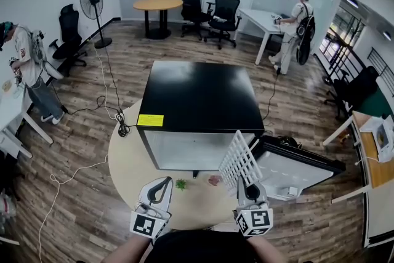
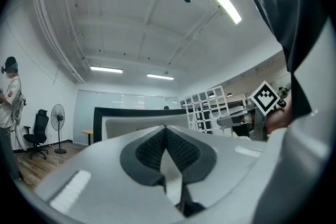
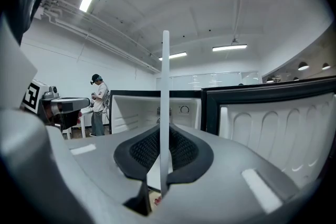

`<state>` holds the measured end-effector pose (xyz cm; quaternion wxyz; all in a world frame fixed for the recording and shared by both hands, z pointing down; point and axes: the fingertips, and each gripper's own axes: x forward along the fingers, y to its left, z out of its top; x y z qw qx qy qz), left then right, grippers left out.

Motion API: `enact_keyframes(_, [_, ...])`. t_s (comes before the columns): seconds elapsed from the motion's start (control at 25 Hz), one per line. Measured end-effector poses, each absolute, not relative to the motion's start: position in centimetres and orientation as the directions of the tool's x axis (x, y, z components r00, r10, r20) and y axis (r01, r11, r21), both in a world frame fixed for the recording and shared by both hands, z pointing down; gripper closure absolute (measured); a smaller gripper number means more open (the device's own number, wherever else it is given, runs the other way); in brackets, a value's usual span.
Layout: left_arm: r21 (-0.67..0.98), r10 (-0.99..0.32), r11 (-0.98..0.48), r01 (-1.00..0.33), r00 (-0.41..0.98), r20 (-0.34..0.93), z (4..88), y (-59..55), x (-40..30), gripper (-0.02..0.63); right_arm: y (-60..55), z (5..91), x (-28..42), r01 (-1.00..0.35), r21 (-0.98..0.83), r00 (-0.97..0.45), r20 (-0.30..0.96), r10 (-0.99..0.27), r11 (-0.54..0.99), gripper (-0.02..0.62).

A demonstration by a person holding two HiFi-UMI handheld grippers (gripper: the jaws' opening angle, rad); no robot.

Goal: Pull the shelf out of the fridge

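A black mini fridge (image 1: pixel 200 98) stands on a round beige table (image 1: pixel 129 163), and its door (image 1: pixel 295 172) swings open to the right. The white wire shelf (image 1: pixel 239 163) is outside the fridge, tilted up on edge in front of the opening. My right gripper (image 1: pixel 248 185) is shut on its lower edge. In the right gripper view the shelf (image 3: pixel 165 102) appears edge-on as a thin white bar between the pads (image 3: pixel 181 152), with the fridge's white interior (image 3: pixel 136 113) behind. My left gripper (image 1: pixel 164 184) hovers at the table's front, shut and empty; its closed tips (image 2: pixel 164 129) point toward the fridge.
A small green thing (image 1: pixel 180 183) and a pink one (image 1: pixel 213 180) lie on the table before the fridge. A cable (image 1: pixel 92 109) runs over the wood floor at the left. One person (image 1: pixel 24 68) stands at the left, another (image 1: pixel 295 31) at the back right.
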<state>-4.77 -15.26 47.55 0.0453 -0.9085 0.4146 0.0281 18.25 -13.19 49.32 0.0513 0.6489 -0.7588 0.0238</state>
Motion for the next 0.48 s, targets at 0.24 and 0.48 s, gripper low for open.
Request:
enact_keyframes(0.24, [-0.047, -0.75, -0.655, -0.754, 0.656, -0.079, 47.9, -15.0, -4.8, 0.606, -12.9, 49.2, 18.3, -0.988, 0.041, -0.143, 0.099, -0.985, 0.148, 0.565])
enact_keyframes(0.48, [-0.087, -0.758, -0.637, -0.766, 0.643, -0.111, 47.8, -14.7, -5.0, 0.606, -11.6, 49.2, 18.3, -0.987, 0.069, -0.137, 0.083, -0.987, 0.143, 0.564])
